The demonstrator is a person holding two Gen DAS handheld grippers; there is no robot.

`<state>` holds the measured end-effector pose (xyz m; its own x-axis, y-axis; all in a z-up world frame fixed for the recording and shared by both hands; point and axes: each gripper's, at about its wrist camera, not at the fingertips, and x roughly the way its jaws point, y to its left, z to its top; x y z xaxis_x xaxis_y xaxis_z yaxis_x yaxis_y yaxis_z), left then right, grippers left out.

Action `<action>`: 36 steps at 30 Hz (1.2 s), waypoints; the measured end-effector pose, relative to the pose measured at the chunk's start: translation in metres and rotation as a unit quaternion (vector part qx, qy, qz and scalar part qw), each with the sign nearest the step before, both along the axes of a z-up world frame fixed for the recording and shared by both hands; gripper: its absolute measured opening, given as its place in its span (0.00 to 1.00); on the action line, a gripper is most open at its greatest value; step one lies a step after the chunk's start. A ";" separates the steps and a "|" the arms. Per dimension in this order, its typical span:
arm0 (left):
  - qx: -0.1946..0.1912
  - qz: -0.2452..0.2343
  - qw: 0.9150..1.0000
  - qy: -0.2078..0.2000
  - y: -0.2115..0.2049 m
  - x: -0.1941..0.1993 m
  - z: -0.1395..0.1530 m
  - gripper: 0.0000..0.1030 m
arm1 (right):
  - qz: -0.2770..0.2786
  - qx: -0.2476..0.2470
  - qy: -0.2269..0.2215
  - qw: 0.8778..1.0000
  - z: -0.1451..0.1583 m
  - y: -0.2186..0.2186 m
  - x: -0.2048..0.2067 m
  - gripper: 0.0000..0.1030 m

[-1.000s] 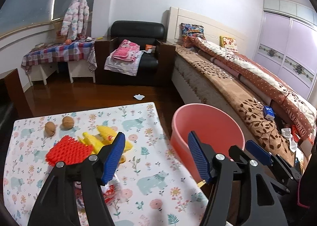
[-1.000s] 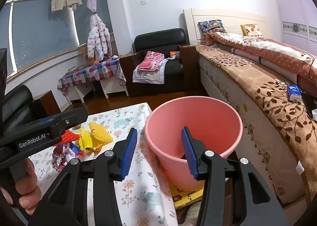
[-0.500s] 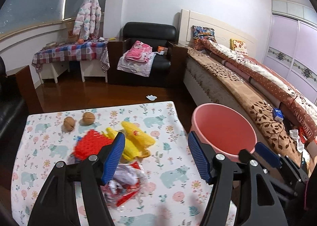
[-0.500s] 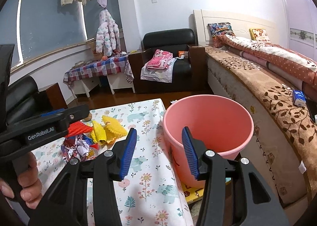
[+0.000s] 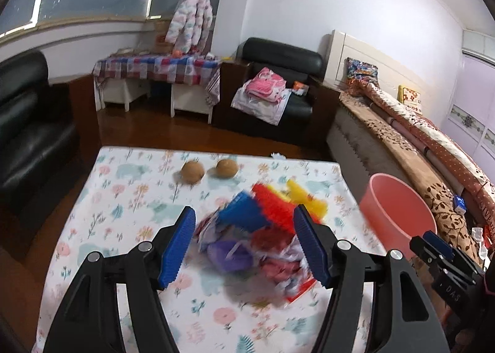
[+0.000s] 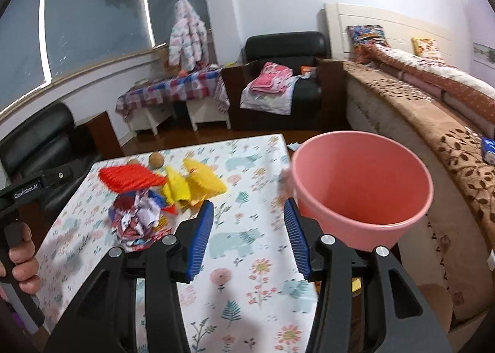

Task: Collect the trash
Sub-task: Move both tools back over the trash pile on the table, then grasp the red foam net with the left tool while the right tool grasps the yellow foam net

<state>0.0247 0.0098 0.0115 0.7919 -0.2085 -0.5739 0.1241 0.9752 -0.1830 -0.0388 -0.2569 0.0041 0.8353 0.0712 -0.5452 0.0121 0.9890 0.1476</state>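
A heap of trash lies on the flower-print table (image 5: 130,198): crumpled wrappers (image 5: 247,247), a red ridged piece (image 5: 275,207), a blue piece (image 5: 244,213) and yellow pieces (image 5: 306,198). It is blurred in the left wrist view. My left gripper (image 5: 244,244) is open, and the heap shows in the gap between its blue pads without touching them. My right gripper (image 6: 247,241) is open over bare tablecloth, its right pad just left of the pink bucket (image 6: 362,173). The right wrist view also shows the wrappers (image 6: 136,217), the red piece (image 6: 130,178) and the yellow pieces (image 6: 191,182).
Two walnuts (image 5: 192,172) lie near the table's far edge. The pink bucket (image 5: 399,213) stands off the table's right side, next to the bed (image 6: 433,124). A hand (image 6: 21,260) grips the left gripper's handle. Black armchairs (image 5: 31,124) stand to the left.
My left gripper has swung left, from the bucket's side onto the trash heap. My right gripper has shifted left, so the bucket now sits right of its fingers.
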 end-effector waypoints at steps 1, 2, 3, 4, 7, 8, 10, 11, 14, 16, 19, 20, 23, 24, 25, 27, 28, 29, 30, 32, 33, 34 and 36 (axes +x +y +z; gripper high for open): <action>-0.002 -0.001 1.000 0.005 0.003 0.000 -0.003 0.63 | 0.007 -0.002 0.003 1.000 -0.002 0.003 0.001 0.47; -0.001 -0.001 1.000 0.010 0.004 0.000 -0.007 0.63 | 0.011 -0.003 0.004 1.000 -0.003 0.006 0.001 0.47; 0.000 -0.001 1.000 0.013 0.005 0.000 -0.010 0.63 | 0.016 -0.004 0.006 1.000 -0.004 0.008 0.002 0.47; -0.001 -0.002 1.000 0.017 0.006 0.000 -0.013 0.63 | 0.020 -0.005 0.008 1.000 -0.005 0.009 0.003 0.47; -0.022 -0.012 0.999 0.028 0.004 0.006 -0.014 0.62 | 0.030 -0.006 0.016 0.999 -0.008 0.014 0.006 0.47; -0.032 -0.018 0.999 0.029 0.002 0.007 -0.012 0.62 | 0.031 -0.007 0.017 0.999 -0.008 0.015 0.006 0.47; -0.044 -0.029 0.998 0.029 -0.005 0.010 -0.006 0.62 | 0.034 -0.008 0.017 0.999 -0.009 0.016 0.008 0.47; -0.050 -0.035 0.998 0.027 -0.008 0.012 -0.002 0.62 | 0.034 -0.008 0.016 0.999 -0.009 0.017 0.008 0.47; -0.047 -0.042 0.998 0.024 -0.020 0.018 0.006 0.62 | 0.034 -0.006 0.015 0.999 -0.011 0.017 0.008 0.47; -0.035 -0.038 0.998 0.027 -0.028 0.025 0.007 0.62 | 0.035 -0.002 0.019 0.999 -0.012 0.017 0.010 0.47; -0.010 -0.028 0.999 0.040 -0.040 0.038 -0.001 0.53 | 0.039 -0.001 0.021 0.999 -0.012 0.016 0.011 0.47; -0.011 -0.030 0.998 0.046 -0.042 0.041 -0.004 0.47 | 0.040 -0.002 0.020 0.999 -0.012 0.016 0.010 0.47; -0.019 -0.036 0.997 0.068 -0.044 0.048 -0.014 0.18 | 0.042 -0.001 0.020 0.999 -0.012 0.016 0.012 0.47; -0.022 -0.038 0.996 0.072 -0.044 0.049 -0.016 0.13 | 0.044 0.002 0.022 0.999 -0.013 0.016 0.015 0.47; -0.025 -0.038 0.996 0.075 -0.043 0.050 -0.018 0.12 | 0.046 0.006 0.025 0.999 -0.013 0.016 0.018 0.47; -0.028 -0.037 0.997 0.067 -0.040 0.048 -0.018 0.10 | 0.052 0.018 0.030 0.998 -0.012 0.016 0.028 0.47; -0.029 -0.037 0.997 0.062 -0.038 0.047 -0.017 0.10 | 0.055 0.023 0.033 0.998 -0.012 0.016 0.033 0.47; -0.032 -0.037 0.997 0.056 -0.037 0.045 -0.015 0.10 | 0.057 0.029 0.035 0.997 -0.011 0.016 0.039 0.47; -0.035 -0.036 0.997 0.051 -0.034 0.044 -0.013 0.10 | 0.061 0.036 0.039 0.997 -0.011 0.017 0.047 0.47; -0.046 -0.035 0.997 0.040 -0.029 0.040 -0.008 0.10 | 0.068 0.046 0.045 0.996 -0.011 0.020 0.062 0.47; -0.050 -0.034 0.998 0.036 -0.026 0.040 -0.006 0.10 | 0.072 0.050 0.048 0.995 -0.012 0.023 0.072 0.47; -0.053 -0.031 0.998 0.031 -0.023 0.038 -0.004 0.10 | 0.077 0.052 0.054 0.994 -0.013 0.025 0.081 0.47; -0.058 -0.029 0.998 0.026 -0.019 0.038 -0.001 0.10 | 0.085 0.054 0.064 0.993 -0.016 0.031 0.098 0.47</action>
